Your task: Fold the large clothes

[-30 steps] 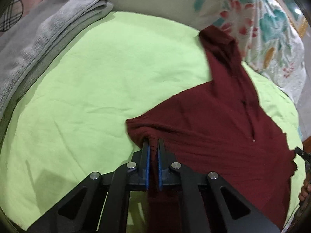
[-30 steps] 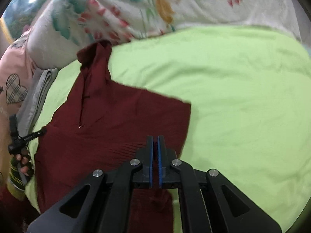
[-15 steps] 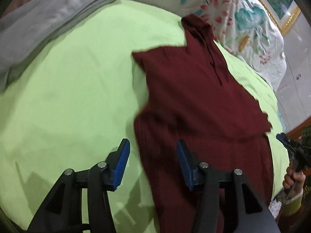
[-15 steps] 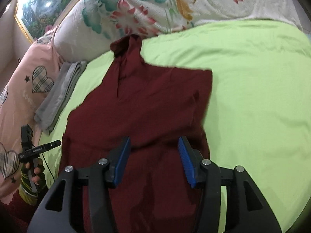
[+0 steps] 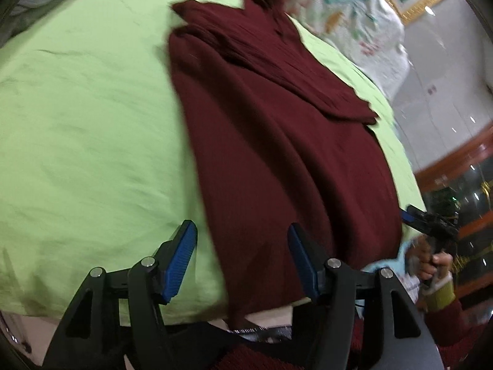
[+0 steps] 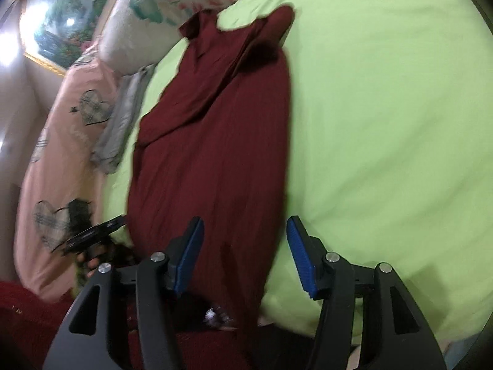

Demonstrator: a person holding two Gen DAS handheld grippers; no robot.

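Note:
A dark red garment (image 5: 277, 141) lies lengthwise on the lime green bed sheet (image 5: 86, 117), its sides folded in over its middle and its near end hanging over the bed edge. It also shows in the right wrist view (image 6: 222, 141). My left gripper (image 5: 243, 256) is open and empty, held above the garment's near left edge. My right gripper (image 6: 245, 252) is open and empty above the garment's near right edge. The right gripper shows in the left wrist view (image 5: 431, 225); the left one shows in the right wrist view (image 6: 92, 234).
A floral pillow (image 5: 354, 15) lies past the garment's far end, also in the right wrist view (image 6: 172, 3). A pink duvet with heart prints (image 6: 61, 141) and a folded grey cloth (image 6: 123, 117) lie at the bed's left side.
Both grippers let go of the garment's folded edges, opened wide and drew back toward the near end of the bed. The garment now lies as a narrower strip.

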